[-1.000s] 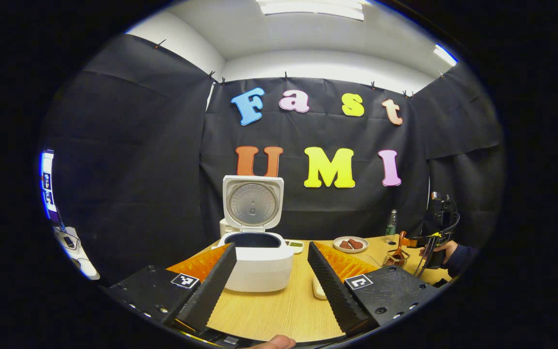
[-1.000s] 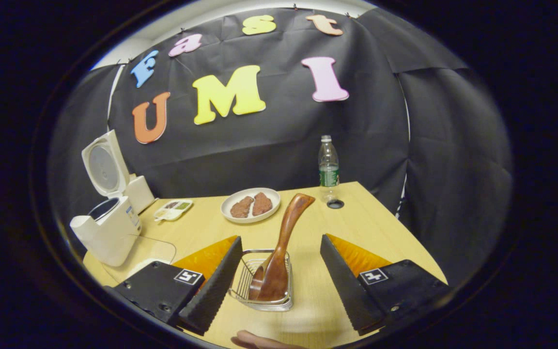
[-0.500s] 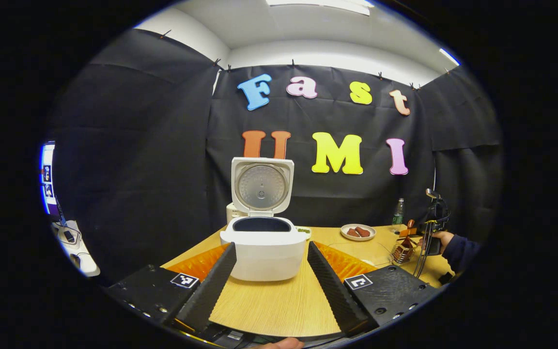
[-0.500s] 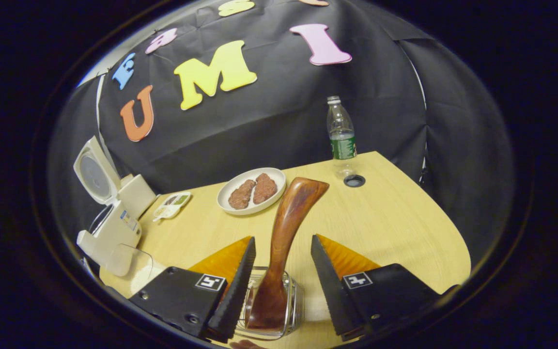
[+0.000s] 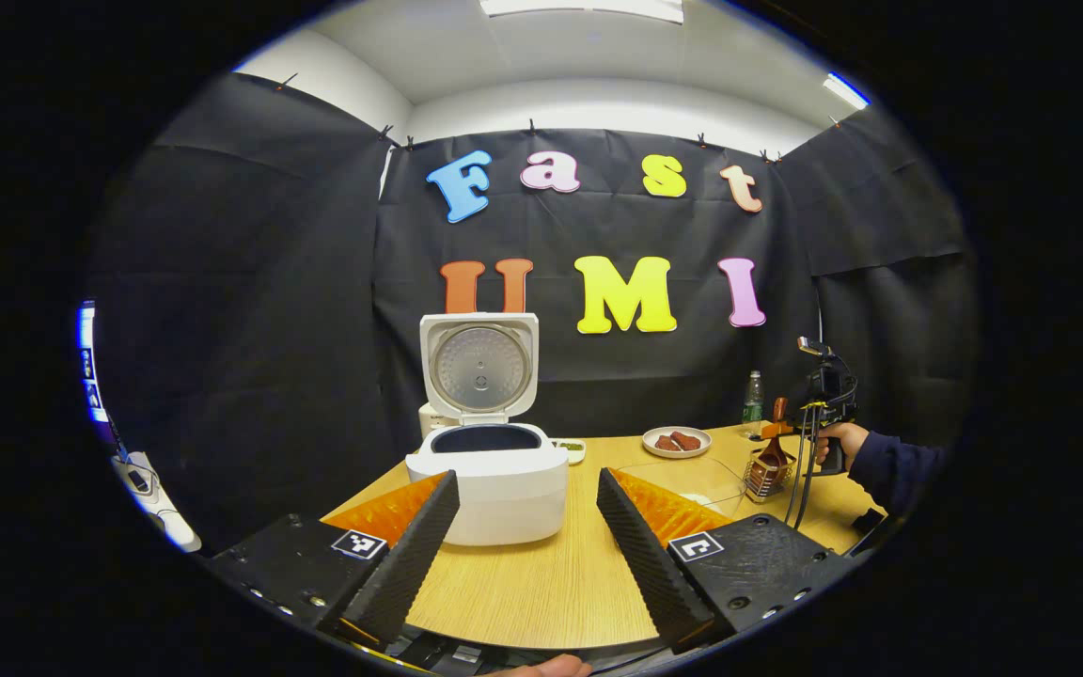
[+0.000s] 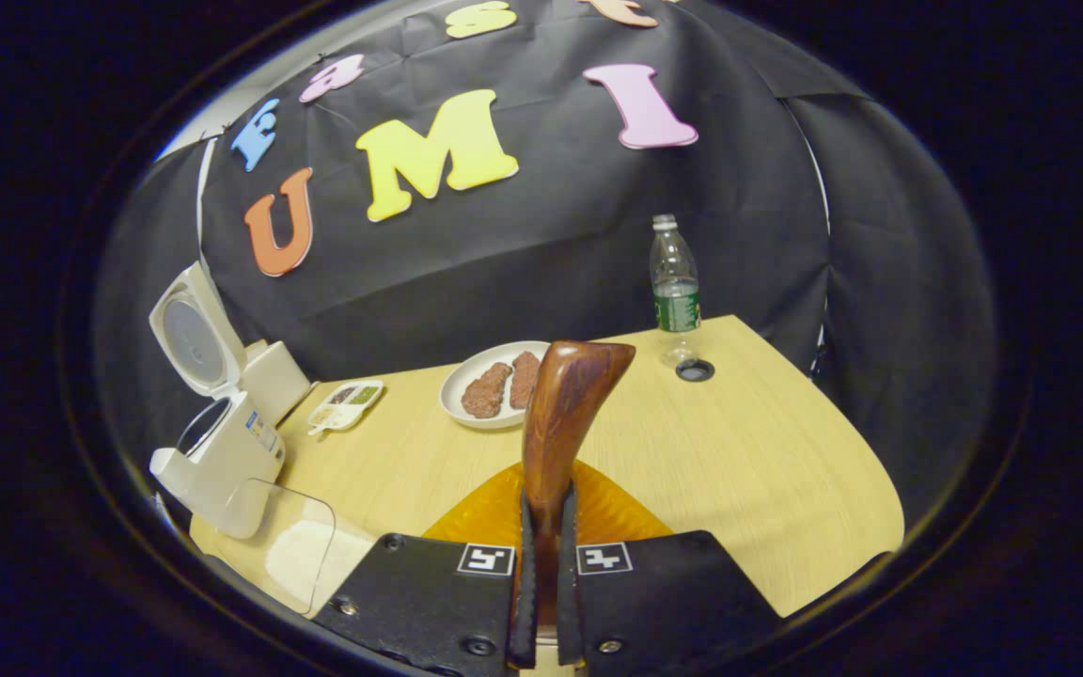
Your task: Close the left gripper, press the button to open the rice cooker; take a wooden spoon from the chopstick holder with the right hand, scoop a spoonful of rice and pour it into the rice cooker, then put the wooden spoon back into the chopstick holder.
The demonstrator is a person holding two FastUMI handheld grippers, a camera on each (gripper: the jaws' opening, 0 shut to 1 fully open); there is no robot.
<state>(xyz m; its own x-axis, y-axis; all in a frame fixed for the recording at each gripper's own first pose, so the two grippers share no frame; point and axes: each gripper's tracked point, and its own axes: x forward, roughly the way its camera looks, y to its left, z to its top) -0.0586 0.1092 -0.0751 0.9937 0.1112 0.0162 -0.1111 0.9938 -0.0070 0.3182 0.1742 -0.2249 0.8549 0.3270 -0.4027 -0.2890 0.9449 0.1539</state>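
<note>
The right claw (image 6: 541,564) is clenched on the wooden spoon (image 6: 562,414), both fingers pressing its handle low down, while the handle's broad end stands up above the fingertips, tilted slightly right; the chopstick holder (image 5: 767,475) is hidden beneath this claw in the right gripper view, but in the left gripper view it shows as a small wire basket on the surface (image 6: 767,470), well to the right of the rice cooker (image 5: 490,480), with the spoon's dark bowl seemingly still inside it, though it is too small there to be sure. In that same view a hand (image 5: 833,442) in a dark sleeve holds the right claw above the basket.

The left claw (image 5: 527,545) is released, its fingers spread wide, apart from everything, with the rice cooker seen between them; the cooker's lid (image 5: 478,367) stands upright and open, the dark pot exposed.

Right of the cooker lie a clear container of rice (image 6: 302,550) just beside it, a small divided tray (image 6: 346,402) behind, a white plate (image 6: 466,414) with two brown pieces farther right, and a plastic bottle (image 6: 675,287) farthest off near the back wall.
</note>
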